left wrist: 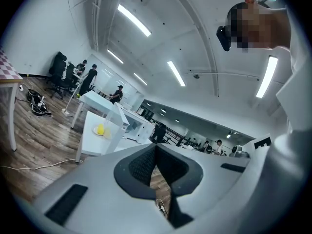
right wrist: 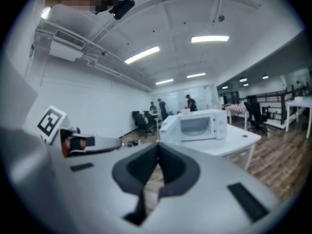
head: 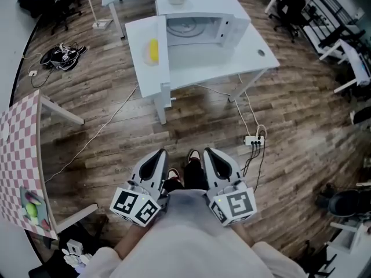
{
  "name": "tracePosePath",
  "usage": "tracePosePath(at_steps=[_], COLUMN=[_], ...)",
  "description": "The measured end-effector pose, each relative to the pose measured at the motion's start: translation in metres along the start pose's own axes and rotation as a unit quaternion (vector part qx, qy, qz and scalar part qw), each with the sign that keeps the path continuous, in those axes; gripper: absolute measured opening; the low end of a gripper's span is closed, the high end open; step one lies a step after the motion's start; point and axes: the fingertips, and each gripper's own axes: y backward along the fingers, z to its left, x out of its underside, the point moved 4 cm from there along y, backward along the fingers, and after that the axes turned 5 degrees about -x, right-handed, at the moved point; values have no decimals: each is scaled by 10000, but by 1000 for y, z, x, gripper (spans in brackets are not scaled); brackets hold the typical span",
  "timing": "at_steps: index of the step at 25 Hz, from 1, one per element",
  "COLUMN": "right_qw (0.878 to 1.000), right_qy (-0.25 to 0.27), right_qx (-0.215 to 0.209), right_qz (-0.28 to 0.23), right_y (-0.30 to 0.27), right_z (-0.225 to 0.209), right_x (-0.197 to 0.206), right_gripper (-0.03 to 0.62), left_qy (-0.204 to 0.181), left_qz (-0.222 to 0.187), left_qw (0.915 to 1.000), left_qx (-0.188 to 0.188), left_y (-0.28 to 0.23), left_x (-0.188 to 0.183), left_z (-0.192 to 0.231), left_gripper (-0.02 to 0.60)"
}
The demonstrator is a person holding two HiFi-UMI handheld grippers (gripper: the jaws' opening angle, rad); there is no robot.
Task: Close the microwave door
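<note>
Holding left gripper (head: pixel 159 155) and right gripper (head: pixel 210 154) at my six o'clock, jaws pressed together, empty, microwave (head: pixel 200 26) on white table (head: pixel 258 59) at twelve, its door (head: pixel 147 54) hanging open toward eleven.

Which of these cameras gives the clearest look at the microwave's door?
The head view: from above, the microwave door stands swung wide open from the microwave. The left gripper view shows it small and distant; the right gripper view shows the door at a sharp angle and blurred.
</note>
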Motion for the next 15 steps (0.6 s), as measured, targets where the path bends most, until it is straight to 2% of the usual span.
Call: tracePosePath(at_steps=[15], right_qw=[9978], right_qy=[-123], right_qx=[-638], right_qz=[94], right_y=[-55], right_z=[-38], right_x=[-14], right_gripper=[21], left_qy=[80], left_qz=[38], left_qw=[9983], left_qx=[-579], left_y=[-44], left_x=[-14], left_z=[25], left_gripper=[17])
